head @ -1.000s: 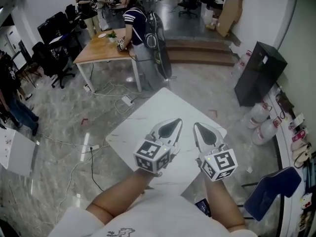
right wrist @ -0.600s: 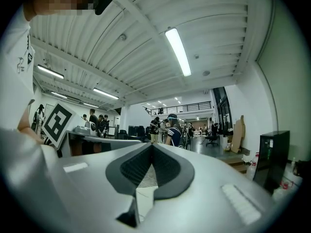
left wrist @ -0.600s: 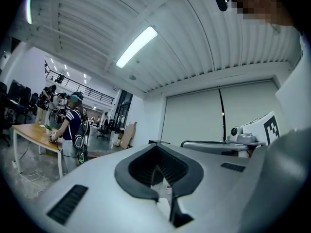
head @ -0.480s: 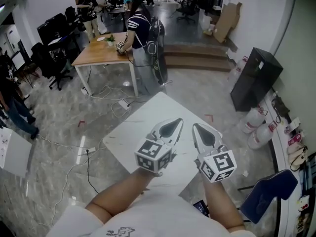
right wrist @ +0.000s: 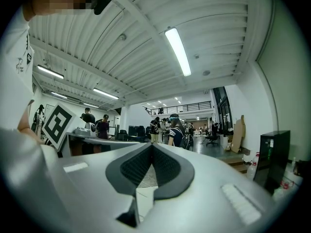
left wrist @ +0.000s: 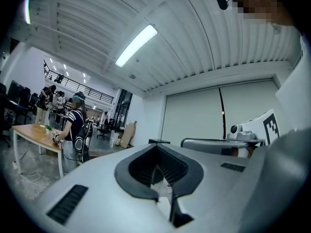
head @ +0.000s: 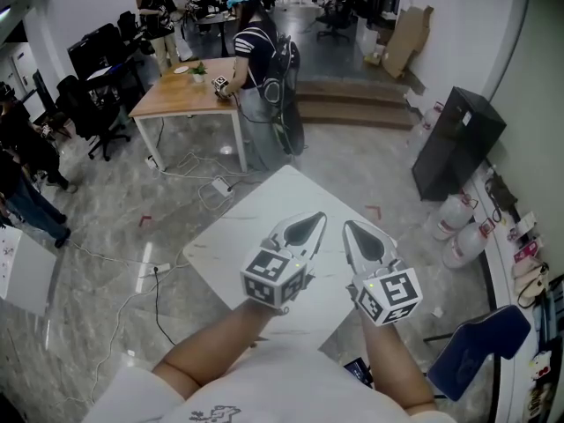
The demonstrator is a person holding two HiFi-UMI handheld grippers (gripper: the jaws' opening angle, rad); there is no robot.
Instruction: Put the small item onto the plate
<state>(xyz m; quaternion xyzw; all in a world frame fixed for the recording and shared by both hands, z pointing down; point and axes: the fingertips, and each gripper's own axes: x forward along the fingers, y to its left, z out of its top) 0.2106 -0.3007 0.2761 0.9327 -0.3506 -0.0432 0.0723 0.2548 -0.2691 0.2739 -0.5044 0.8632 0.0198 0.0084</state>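
Step in hand: none really. The task looks not started; judged as a pre-task idle pose.

The left gripper (head: 308, 226) and the right gripper (head: 357, 234) hover side by side over the white table (head: 264, 210), close to the person's body, tips pointing away from the person. They are near each other but apart.

Left gripper view: jaws together at the tips, nothing between them. Only bare table shows through the spade-shaped gap behind the tips. Right gripper view: same, jaws fully closed and empty, pale table surface showing through the gap.

Task things: no small item and no plate shows in any view. The visible part of the white table is bare. Its near edge is hidden under the grippers, the marker cubes (head: 273, 278) and the forearms, so something could sit there unseen. Position relative to either gripper cannot be given.

Background: a wooden table (head: 181, 95) stands well apart across the floor, with a person in a striped top (head: 256, 51) at it. Bits on that table are too small to identify.

Next move, as a judgement: the item and plate have to come into view first, most likely by tilting the head lower or bringing them to the table. Then one gripper must open its jaws, since both are closed, and come down around the item. Risk: approaching with shut jaws just pushes a small item away.
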